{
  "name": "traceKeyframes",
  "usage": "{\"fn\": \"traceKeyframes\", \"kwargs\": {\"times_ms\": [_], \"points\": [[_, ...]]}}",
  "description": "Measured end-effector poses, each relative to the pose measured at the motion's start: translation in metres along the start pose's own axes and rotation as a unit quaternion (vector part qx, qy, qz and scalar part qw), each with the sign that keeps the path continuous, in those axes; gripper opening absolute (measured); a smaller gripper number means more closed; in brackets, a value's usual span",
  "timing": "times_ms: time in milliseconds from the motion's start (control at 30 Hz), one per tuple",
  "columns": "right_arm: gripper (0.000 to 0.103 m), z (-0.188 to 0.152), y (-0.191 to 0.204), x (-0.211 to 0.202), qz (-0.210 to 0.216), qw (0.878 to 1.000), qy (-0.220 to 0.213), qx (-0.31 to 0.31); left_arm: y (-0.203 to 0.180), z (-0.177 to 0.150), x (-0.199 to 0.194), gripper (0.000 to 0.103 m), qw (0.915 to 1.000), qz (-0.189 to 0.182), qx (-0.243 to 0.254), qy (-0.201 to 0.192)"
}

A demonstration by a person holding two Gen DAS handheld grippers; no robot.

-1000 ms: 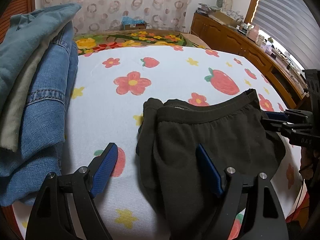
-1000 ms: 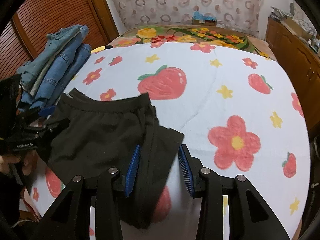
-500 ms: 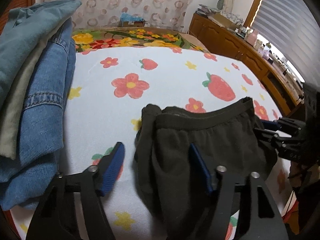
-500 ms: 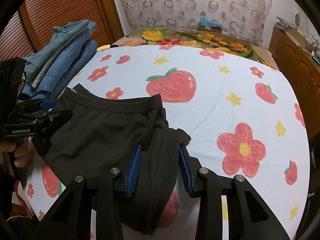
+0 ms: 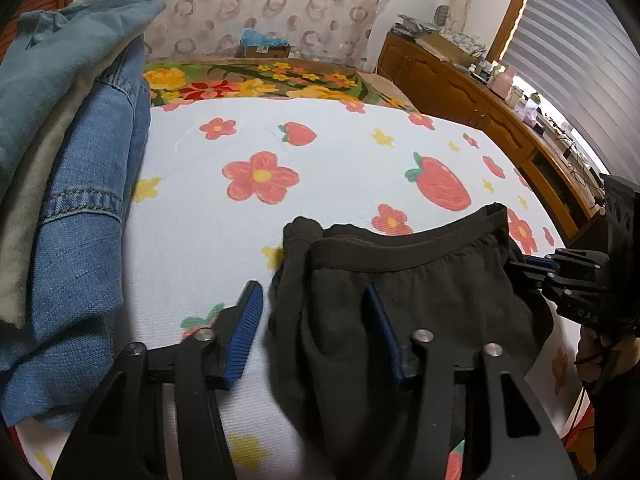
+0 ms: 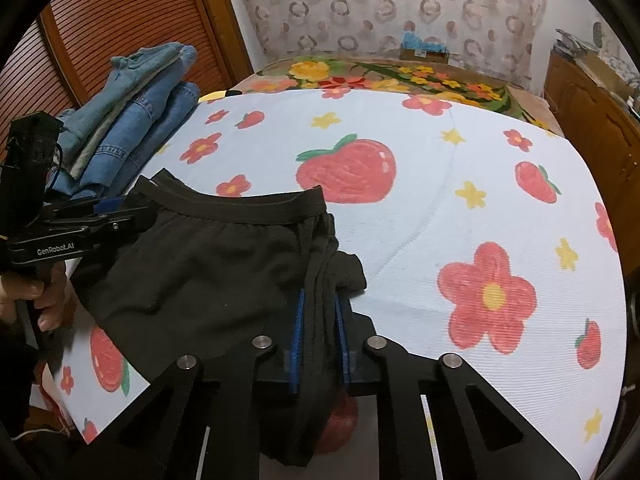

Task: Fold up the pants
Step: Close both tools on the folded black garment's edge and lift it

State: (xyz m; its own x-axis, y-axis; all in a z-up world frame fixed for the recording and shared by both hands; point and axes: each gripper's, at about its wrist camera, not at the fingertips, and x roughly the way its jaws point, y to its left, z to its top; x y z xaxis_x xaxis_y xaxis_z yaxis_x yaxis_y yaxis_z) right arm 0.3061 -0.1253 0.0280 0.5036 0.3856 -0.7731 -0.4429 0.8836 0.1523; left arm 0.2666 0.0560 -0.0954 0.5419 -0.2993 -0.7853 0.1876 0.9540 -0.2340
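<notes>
The right tool has just closed tight on the black pants, while the closing left tool stands half open around their other edge on the bed.

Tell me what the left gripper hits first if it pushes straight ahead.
Probably the black pants: the left gripper has been closing, its fingers straddling their bunched edge. Past the waistband lies only bedspread.

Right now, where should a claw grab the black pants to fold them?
Probably the side edges just below the waistband, coming from the near edge of the bed. The black pants lie flat, waistband away. The right claw has just closed on one edge; the left claw has been closing around the other.
</notes>
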Motion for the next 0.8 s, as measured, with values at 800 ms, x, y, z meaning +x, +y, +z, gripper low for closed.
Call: {"fn": "traceKeyframes", "kwargs": {"times_ms": [800], "points": [[0.01, -0.012, 0.013, -0.06, 0.017, 0.997, -0.08, -0.004, -0.041, 0.0, -0.088, 0.013, 0.9922, -0.011, 0.056, -0.111]]}}
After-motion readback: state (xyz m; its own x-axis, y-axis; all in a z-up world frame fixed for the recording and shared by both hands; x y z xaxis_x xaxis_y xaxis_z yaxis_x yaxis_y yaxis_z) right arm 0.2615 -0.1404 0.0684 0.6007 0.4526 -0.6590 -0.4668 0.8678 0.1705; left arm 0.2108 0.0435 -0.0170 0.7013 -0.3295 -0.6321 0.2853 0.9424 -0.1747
